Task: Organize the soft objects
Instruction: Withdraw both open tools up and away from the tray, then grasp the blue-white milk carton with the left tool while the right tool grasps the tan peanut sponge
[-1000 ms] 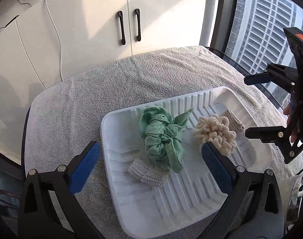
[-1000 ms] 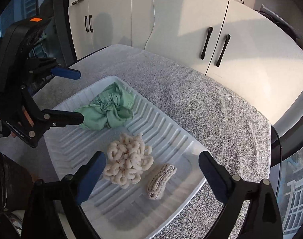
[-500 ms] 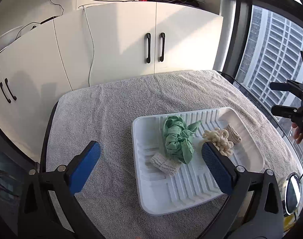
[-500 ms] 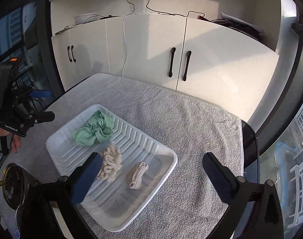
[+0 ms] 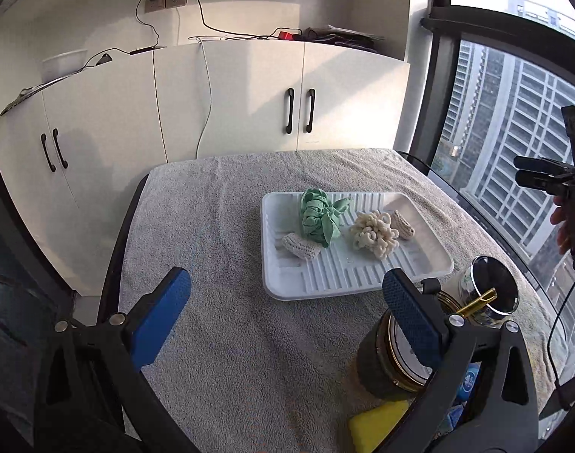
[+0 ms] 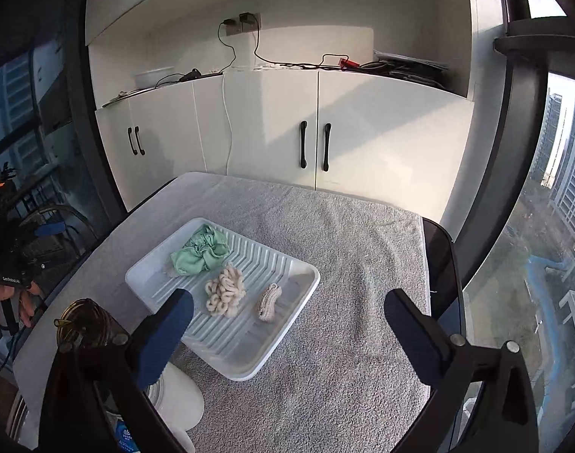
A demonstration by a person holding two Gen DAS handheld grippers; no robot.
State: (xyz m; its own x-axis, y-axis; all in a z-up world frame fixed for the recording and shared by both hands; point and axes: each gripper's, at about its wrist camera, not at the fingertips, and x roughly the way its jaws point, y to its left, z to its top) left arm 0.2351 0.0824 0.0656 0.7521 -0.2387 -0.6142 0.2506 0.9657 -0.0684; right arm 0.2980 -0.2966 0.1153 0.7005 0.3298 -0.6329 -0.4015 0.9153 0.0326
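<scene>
A: Both grippers pulled back and up since the earlier frames. Our left gripper and right gripper hang spread wide, gripping nothing, well short of the tray.

B: So the soft stuff looks placed?

A: We judge so. Beyond the left fingers, all inside the tray: green scrunchie, cream looped scrunchie, one knitted roll nearer us, another knitted roll beside the right finger's far side. Nothing loose on the grey towel. Probably finished, or a pause.

B: Anything unclear?

A: Near knitted roll is mostly hidden behind the green scrunchie in the right view. Glass jars sit at the right fingertip, partly blocked; contents unreadable. Yellow thing below is cut off; we can't identify it.
</scene>
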